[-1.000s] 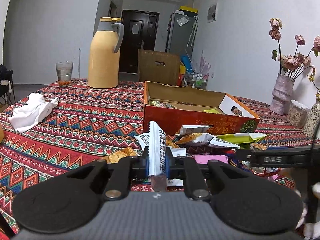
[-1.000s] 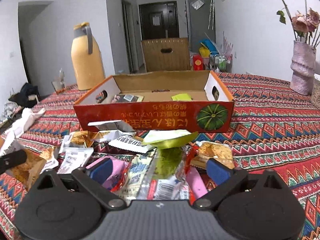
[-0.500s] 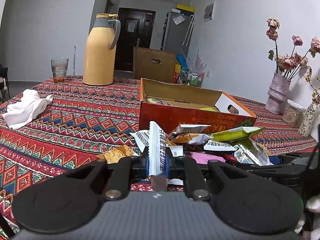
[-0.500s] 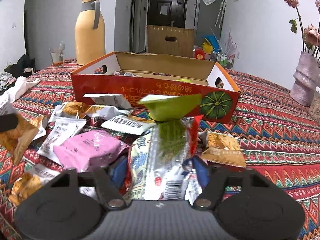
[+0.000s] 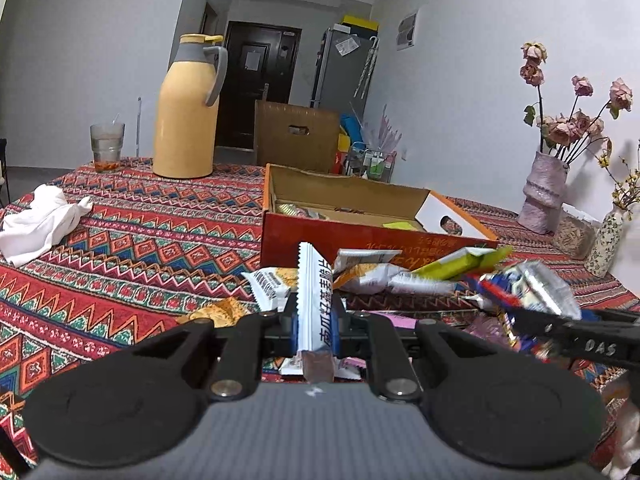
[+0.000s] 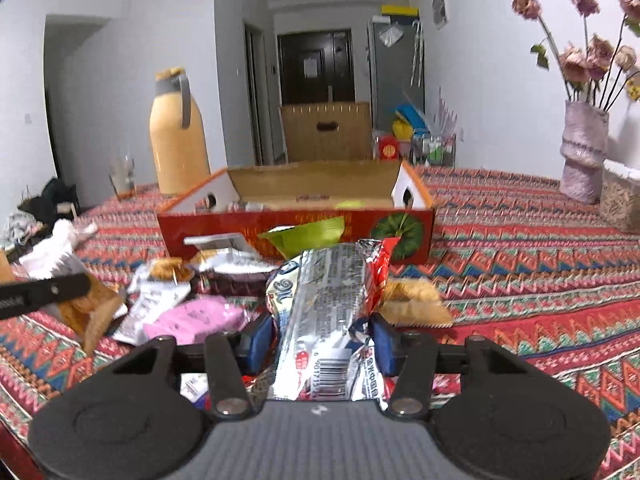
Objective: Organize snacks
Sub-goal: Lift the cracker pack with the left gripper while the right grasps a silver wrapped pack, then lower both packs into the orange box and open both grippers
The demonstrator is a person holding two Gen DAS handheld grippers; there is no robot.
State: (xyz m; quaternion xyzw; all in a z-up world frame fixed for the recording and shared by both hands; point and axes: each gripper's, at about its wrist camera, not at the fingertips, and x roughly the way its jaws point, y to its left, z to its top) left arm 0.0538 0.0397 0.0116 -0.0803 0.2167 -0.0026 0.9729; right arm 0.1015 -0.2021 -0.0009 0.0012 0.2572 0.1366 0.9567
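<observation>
We work over a table under a red zigzag-patterned cloth (image 6: pixel 520 264). On it stands the open orange cardboard box (image 6: pixel 296 232) with a pumpkin printed on its front, a few snacks already inside, and a loose heap of snack packets (image 6: pixel 188 312) just in front of it.

Our right gripper (image 6: pixel 320 342) has just been closing and its blue pads now pinch a silver foil packet (image 6: pixel 328 292) with a red end, lifted clear of the heap and aimed toward the box. We judge it light, crinkly and slippery; the hold sits on its lower half, near the barcode, so the top may flop.

Our left gripper (image 5: pixel 316 328) is fully closed on a slim white wafer bar (image 5: pixel 316 300), standing upright on edge. It looks stiffer but brittle, best held mid-length.

Both tools tilt gently downward toward the box, the right's dark finger showing at the left view's edge.
</observation>
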